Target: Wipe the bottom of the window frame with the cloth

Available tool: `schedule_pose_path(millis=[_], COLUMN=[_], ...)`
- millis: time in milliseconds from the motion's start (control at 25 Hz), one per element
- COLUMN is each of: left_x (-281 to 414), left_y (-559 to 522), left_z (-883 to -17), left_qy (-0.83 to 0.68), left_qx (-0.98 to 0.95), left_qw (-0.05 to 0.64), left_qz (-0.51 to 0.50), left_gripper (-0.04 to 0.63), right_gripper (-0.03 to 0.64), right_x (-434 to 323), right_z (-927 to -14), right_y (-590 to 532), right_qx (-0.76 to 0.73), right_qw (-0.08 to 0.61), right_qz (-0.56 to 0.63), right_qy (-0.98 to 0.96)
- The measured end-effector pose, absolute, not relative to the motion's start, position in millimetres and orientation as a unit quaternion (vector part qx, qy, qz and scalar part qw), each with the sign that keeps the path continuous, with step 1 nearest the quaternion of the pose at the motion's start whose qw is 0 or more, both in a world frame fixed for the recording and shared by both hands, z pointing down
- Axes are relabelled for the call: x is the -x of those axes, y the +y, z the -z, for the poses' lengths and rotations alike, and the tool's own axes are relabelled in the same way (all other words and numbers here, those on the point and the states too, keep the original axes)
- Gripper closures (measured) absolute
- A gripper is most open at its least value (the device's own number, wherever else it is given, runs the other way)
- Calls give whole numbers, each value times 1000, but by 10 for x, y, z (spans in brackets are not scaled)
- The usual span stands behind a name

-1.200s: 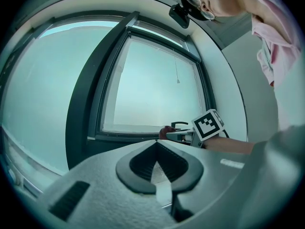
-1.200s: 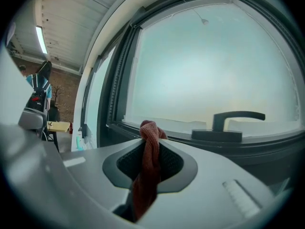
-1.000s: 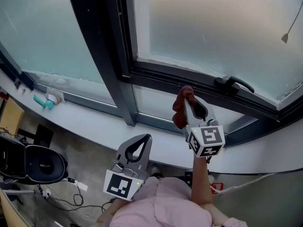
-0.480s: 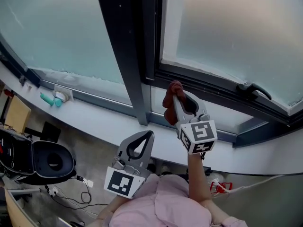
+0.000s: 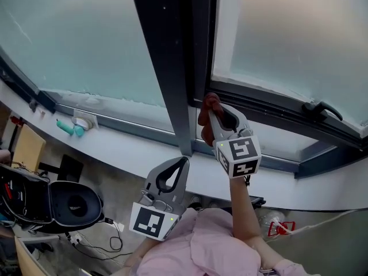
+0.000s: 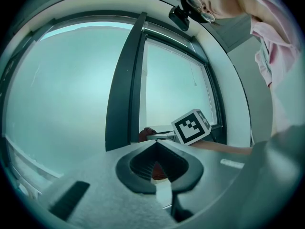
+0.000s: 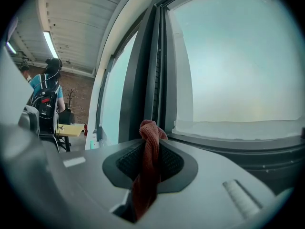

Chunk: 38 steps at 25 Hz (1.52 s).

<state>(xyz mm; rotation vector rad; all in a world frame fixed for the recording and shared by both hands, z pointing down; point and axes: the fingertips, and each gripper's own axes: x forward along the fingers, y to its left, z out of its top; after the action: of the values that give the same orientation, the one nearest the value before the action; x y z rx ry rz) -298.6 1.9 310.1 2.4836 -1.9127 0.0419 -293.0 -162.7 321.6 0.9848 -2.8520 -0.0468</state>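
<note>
A rust-red cloth (image 5: 208, 103) is pinched in my right gripper (image 5: 211, 114), which is shut on it. The bunched cloth sits against the dark bottom rail of the window frame (image 5: 270, 111), close to the frame's left corner beside the upright post. In the right gripper view the cloth (image 7: 150, 147) runs up between the jaws of that gripper (image 7: 151, 144) and sticks out past their tips, with the bottom rail (image 7: 238, 147) just beyond. My left gripper (image 5: 181, 162) hangs lower, over the sill, shut and holding nothing; its meeting tips (image 6: 156, 146) show in the left gripper view.
A wide dark post (image 5: 167, 68) divides the panes. A black window handle (image 5: 322, 107) sits on the rail to the right. Below runs a white sill (image 5: 115, 145) with a teal object (image 5: 68, 128). A black chair (image 5: 69, 203) stands on the floor. A person (image 7: 46, 94) stands far off.
My right gripper has slid the cloth leftward along the bottom rail, away from the handle and toward the post. The left gripper has stayed low and shut.
</note>
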Motion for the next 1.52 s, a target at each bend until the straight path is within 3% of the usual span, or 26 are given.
schedule_pose_path(millis=[200,760,1520], left_x=[3078,3197,3187], left_y=[-33,-66,-23], left_z=[-2960,-3053,-3067], left_qy=[-617,-623,-600], left_qx=[-786,-782,-800], left_qw=[-11,-1,-3], left_qz=[22,-2,-2], left_gripper=[597,597,597], right_gripper=[552,557,557], right_x=[3051,3059,2584], right_z=[-3348,-3430,-3432], right_y=[-1705,-1780,-1873], right_qx=[-327,-317,-375], right_qw=[87,105,99], right_qz=[15,25,7], right_qy=[-941,-942,-922])
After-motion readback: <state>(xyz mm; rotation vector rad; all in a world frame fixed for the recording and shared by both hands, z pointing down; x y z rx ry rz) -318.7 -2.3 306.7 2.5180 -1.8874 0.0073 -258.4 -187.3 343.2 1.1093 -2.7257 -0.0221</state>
